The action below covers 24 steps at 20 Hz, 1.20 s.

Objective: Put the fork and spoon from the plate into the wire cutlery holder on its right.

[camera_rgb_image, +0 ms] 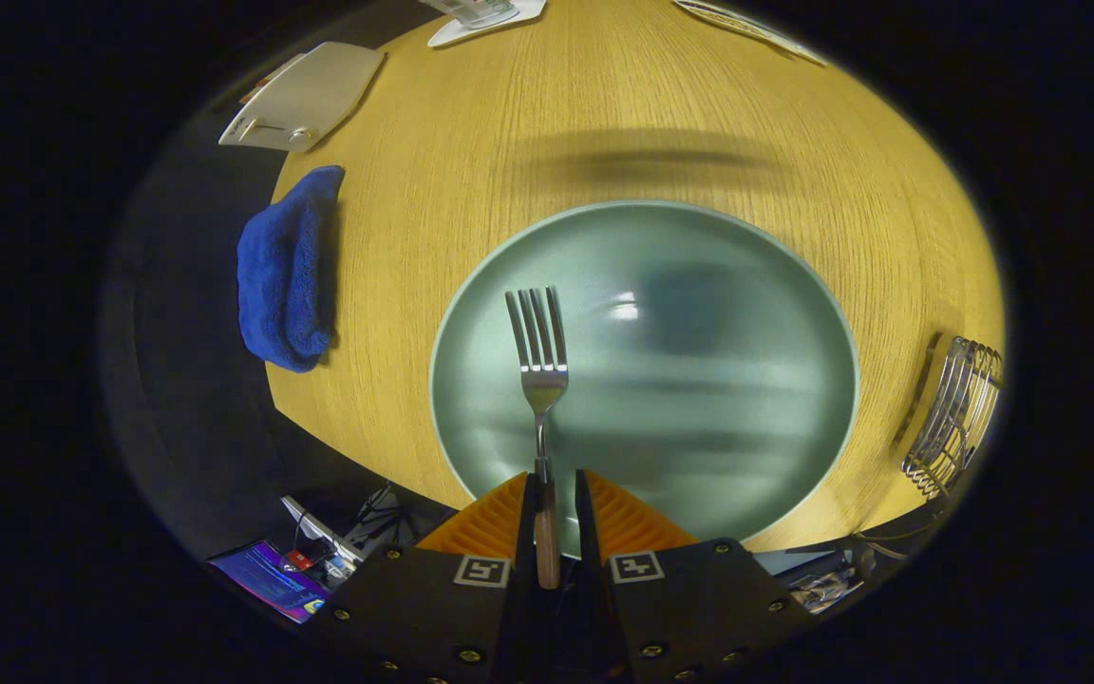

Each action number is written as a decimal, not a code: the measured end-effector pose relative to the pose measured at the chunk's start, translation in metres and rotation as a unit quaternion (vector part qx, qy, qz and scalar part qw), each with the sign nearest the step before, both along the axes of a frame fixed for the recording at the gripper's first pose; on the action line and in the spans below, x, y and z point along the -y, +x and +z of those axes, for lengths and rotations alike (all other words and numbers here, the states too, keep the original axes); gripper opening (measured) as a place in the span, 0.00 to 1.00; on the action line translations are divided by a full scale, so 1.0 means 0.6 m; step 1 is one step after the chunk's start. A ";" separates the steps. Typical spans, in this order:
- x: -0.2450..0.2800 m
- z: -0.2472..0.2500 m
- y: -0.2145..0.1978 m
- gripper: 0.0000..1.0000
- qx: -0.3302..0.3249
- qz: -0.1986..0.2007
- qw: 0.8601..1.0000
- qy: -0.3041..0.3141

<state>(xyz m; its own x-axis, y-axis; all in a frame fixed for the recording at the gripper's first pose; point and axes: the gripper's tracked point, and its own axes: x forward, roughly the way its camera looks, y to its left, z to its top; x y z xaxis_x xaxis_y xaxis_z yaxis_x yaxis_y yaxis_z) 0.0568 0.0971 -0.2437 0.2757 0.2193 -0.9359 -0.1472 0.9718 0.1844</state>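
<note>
Holding the fork (539, 380) tight, the gripper (555, 494) has both fingers pressed on the wooden handle, w/ the handle squeezed in the thin gap between them. Fork sticks out straight ahead of the fingers, metal prongs pointing away, over the green plate (718, 380). Can't tell if the fork is touching the plate or lifted a bit above it. Plate is round & sits on the yellow wood table (471, 142), just ahead of the fingers. Plate looks shiny w/ a bright spot of light near the middle. Wire cutlery holder (955, 418) is on the table to the right of the plate, apart from it, near the table edge. Blue cloth (286, 271) lies to the left of the plate, at the table's left edge. Flat white thing (305, 95) is beyond the cloth, farther away.
</note>
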 end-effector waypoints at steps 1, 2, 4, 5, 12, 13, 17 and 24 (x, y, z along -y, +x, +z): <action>0.000 -0.005 -0.001 0.24 -0.002 0.001 1.000 -0.001; -0.001 -0.010 -0.004 0.24 -0.003 0.004 1.000 -0.001; 0.004 -0.016 -0.002 0.24 0.002 0.012 1.000 -0.010; -0.018 -0.087 -0.015 0.24 -0.004 0.005 1.000 0.012; -0.024 0.012 0.001 0.05 0.027 -0.022 0.997 0.065; -0.025 0.022 -0.004 0.05 0.024 -0.028 0.996 0.081; -0.013 0.068 -0.009 0.05 0.029 -0.056 0.991 0.120; 0.069 0.175 -0.037 0.05 0.057 -0.107 0.977 0.175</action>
